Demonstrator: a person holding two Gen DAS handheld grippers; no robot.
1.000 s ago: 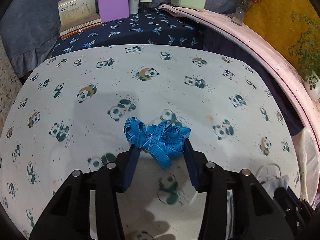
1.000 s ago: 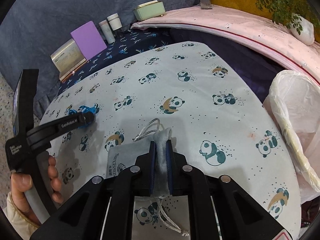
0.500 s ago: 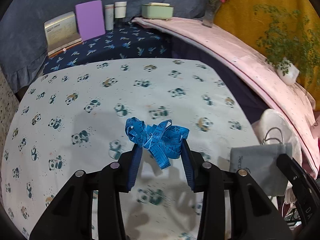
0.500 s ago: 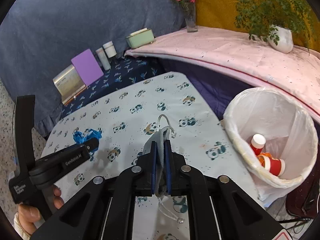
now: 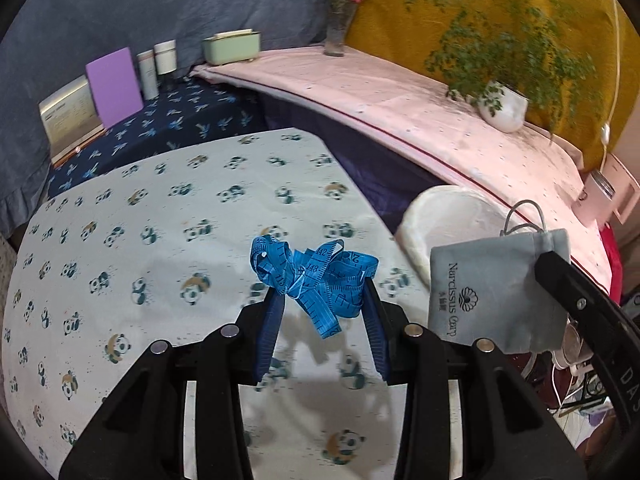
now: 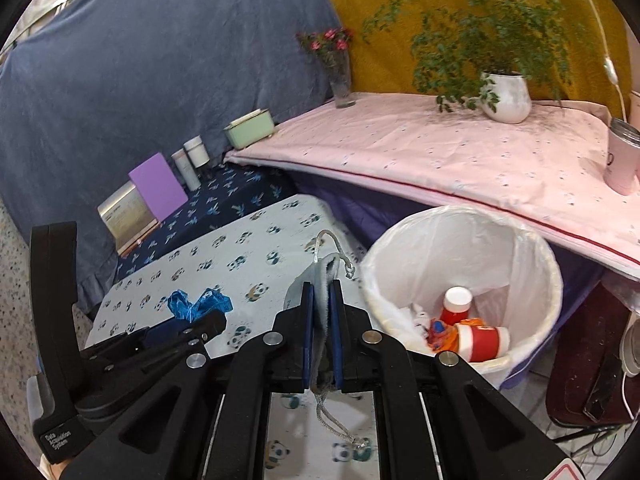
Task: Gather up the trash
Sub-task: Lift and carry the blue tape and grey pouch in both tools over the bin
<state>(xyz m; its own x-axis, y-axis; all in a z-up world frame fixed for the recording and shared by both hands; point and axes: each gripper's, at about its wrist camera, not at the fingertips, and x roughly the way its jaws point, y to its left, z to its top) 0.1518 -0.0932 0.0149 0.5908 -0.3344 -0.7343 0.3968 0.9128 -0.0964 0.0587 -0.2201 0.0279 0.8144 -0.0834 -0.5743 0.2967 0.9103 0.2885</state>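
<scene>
Both my claws have lifted off the panda cloth [image 5: 168,208] and swung toward the bin [image 6: 460,264]. My left claw [image 5: 320,300] stays clamped on the blue tape [image 5: 316,276]; my right claw [image 6: 322,328] pinches the grey pouch [image 6: 320,280] beside the bin's rim. Red cups [image 6: 480,340] lie inside.

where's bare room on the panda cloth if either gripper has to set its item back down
Bare panda cloth spreads from the held tape measure back to the navy cloth. It is crowded at the right edge: trash bin, and grey pouch in the right gripper.
</scene>
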